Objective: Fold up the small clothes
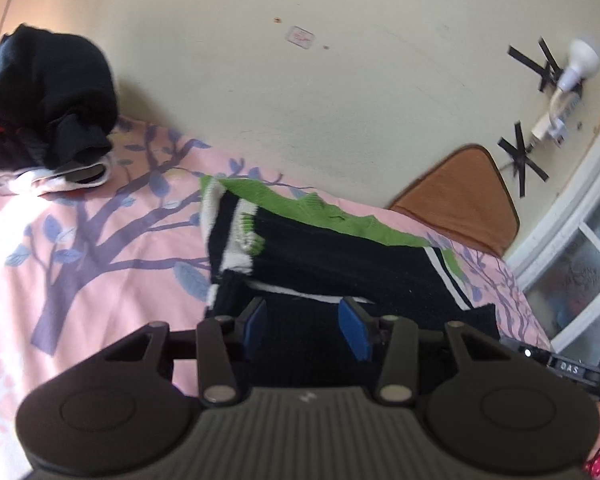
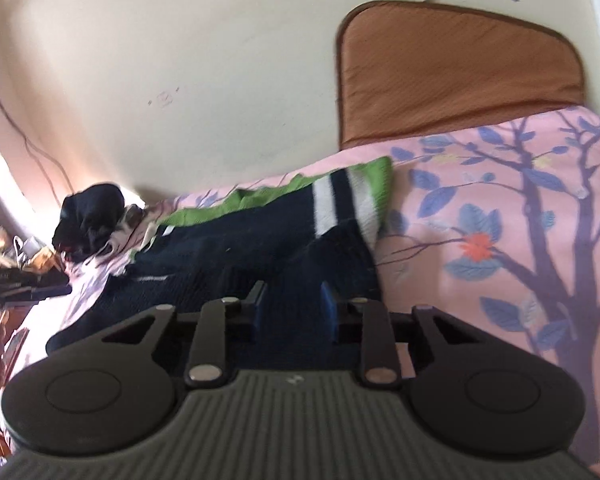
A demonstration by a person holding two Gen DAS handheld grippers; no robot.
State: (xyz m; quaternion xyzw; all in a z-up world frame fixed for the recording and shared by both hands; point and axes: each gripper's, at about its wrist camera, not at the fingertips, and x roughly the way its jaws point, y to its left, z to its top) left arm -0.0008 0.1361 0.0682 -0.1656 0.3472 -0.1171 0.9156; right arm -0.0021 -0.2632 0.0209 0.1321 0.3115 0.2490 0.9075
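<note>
Item: one small knitted sweater point(image 1: 340, 256), dark navy with green and white bands, laid flat on a pink tree-printed bedsheet point(image 1: 100, 240) and seen from both wrist views. Its long axis is judged to run across both views, parallel to the wall point(image 1: 300, 80): a striped sleeve end is shown at the left in the left view and at the right in the right view. Left gripper point(image 1: 306, 326): jaws parted widely, blue pads point(image 1: 256, 326) set over the garment's near dark edge, nothing held. Right gripper point(image 2: 294, 312): jaws likewise apart, dark fabric seen between the pads; contact with the cloth cannot be told, as the frame is blurred. The sweater lies directly ahead of and beneath both grippers, each at an opposite end of the near hem; neither is clearly nearer. Also recorded: a heap of dark clothes point(image 1: 52, 100) well apart along the bed, and a brown cushion point(image 2: 452, 76) against the wall.
</note>
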